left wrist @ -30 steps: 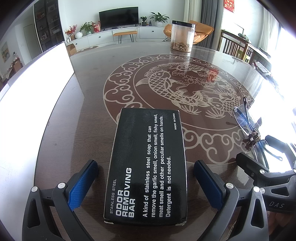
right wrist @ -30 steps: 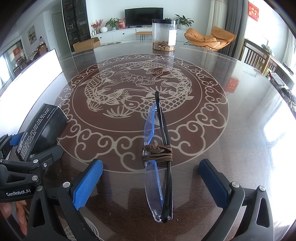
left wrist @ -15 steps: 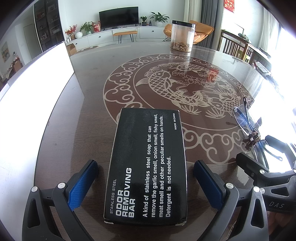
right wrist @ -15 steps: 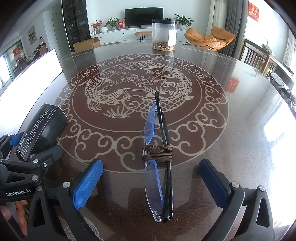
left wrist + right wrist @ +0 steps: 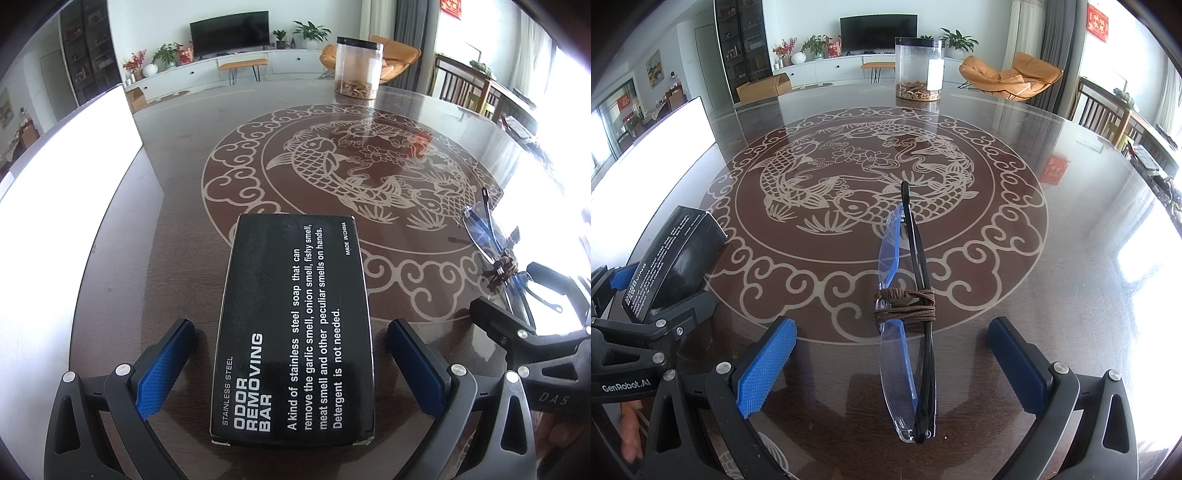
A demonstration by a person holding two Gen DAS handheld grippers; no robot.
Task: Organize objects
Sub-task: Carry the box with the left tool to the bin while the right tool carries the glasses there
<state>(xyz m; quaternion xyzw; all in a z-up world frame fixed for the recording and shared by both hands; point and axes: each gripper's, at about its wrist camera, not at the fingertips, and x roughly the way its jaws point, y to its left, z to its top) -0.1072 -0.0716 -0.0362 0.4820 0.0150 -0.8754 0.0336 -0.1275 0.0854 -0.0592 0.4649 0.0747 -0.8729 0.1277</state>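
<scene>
Fingers of my left gripper (image 5: 291, 363) spread wide around the black box (image 5: 293, 325), which lies flat on the table (image 5: 177, 229), clear of both pads. Through the right wrist camera, my right gripper (image 5: 892, 363) likewise gapes around the folded glasses (image 5: 910, 314), untouched, cord-wrapped, on the glass.

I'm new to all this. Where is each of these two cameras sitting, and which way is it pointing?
Left wrist view: sits on the left tool, looks forward over the table; its open blue fingers flank the black box.
Right wrist view: sits on the right tool, facing likewise; open fingers flank the folded glasses; a fingertip shows lower left.
Shared: box, glasses, clear jar, and each other's tool.
</scene>
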